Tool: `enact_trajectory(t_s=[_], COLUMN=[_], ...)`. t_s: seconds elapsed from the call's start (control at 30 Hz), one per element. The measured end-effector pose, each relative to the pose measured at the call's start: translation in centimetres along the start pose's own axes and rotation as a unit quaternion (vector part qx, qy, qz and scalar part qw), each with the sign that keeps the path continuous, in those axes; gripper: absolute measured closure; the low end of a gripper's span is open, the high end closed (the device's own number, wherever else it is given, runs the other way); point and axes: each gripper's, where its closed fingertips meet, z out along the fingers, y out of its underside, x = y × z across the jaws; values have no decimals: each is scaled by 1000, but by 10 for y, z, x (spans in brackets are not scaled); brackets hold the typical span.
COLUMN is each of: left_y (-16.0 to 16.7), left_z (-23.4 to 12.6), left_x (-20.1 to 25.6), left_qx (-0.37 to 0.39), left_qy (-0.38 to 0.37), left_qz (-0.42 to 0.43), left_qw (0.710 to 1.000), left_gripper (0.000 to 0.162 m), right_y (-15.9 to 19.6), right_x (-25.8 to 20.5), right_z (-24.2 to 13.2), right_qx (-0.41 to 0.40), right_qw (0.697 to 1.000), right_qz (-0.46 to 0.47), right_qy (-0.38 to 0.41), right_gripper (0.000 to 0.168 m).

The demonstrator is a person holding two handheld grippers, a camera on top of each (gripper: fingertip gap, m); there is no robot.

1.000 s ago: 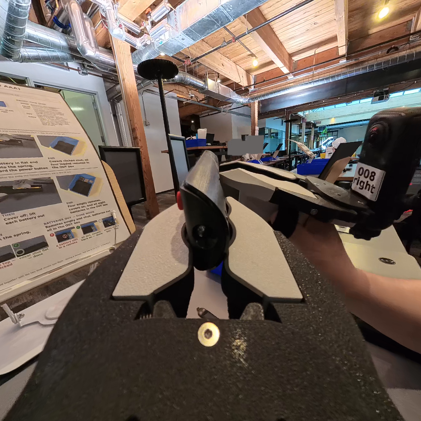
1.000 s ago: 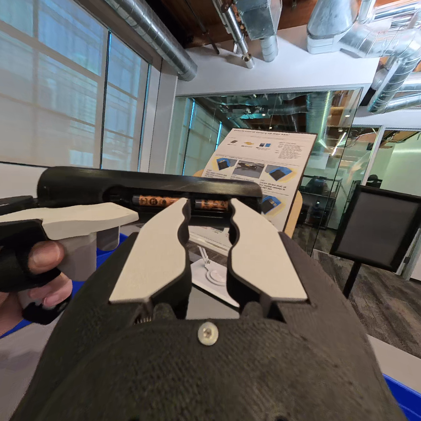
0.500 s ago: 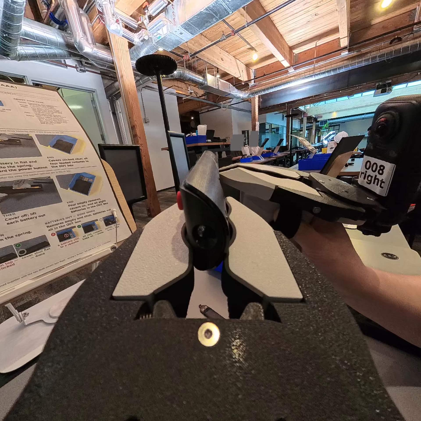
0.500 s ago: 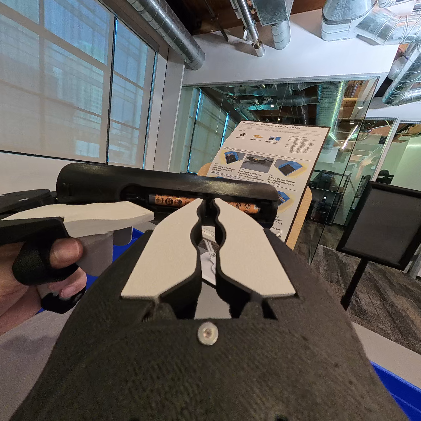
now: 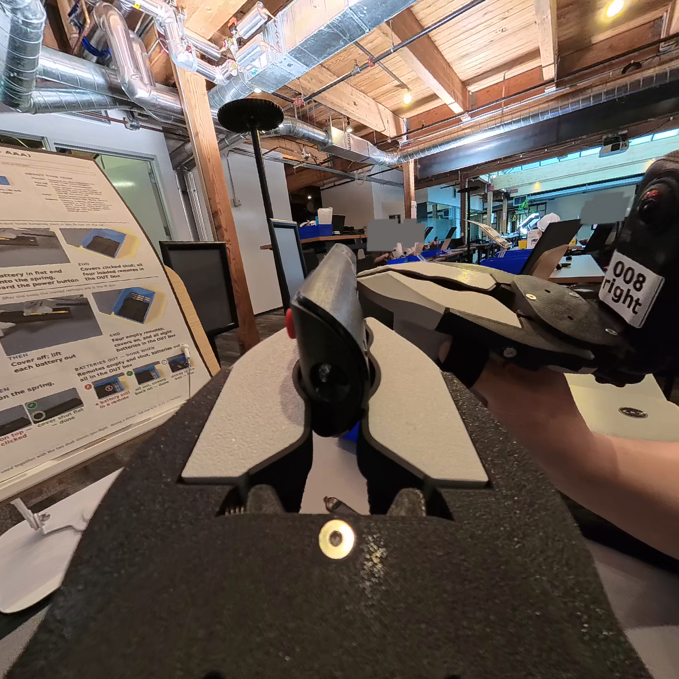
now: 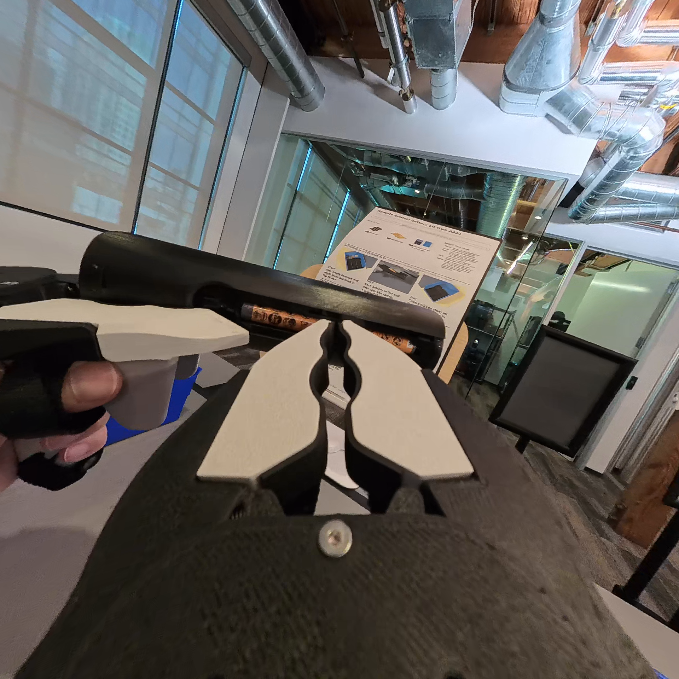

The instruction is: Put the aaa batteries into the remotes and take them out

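Observation:
My left gripper point(image 5: 330, 330) is shut on a black remote point(image 5: 330, 352) and holds it in the air, end-on to that view. In the right wrist view the remote point(image 6: 176, 272) lies crosswise with its battery compartment open toward me. Two orange batteries point(image 6: 279, 319) sit in it. My right gripper point(image 6: 334, 325) has its fingers closed almost tip to tip, right at the compartment between the two batteries. I cannot tell whether the tips pinch anything. In the left wrist view the right gripper point(image 5: 367, 283) reaches in from the right to the remote's side.
An instruction board point(image 5: 73, 312) stands to the left, on a white base point(image 5: 36, 551); it also shows in the right wrist view point(image 6: 415, 264). A blue bin point(image 6: 154, 422) sits below the left gripper. A black framed sign point(image 6: 562, 393) stands on the floor. A white tabletop point(image 5: 606, 415) lies below.
My right gripper's fingers have closed from open to nearly touching at the battery compartment. The right wrist view has tilted. The left gripper still holds the remote in the same place.

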Motion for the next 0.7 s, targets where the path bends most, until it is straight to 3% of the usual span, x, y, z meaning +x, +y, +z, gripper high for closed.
enact_trajectory(t_s=[0.7], left_y=[3], left_z=[0], left_x=[0], left_qx=[-4], left_qy=[-14], left_qz=[15], left_qw=[1000], left_gripper=[138], right_y=[5], right_x=[-1], right_z=[2], right_qx=[-18], right_qw=[999], right_qz=[-39], right_qy=[12], right_gripper=[167])
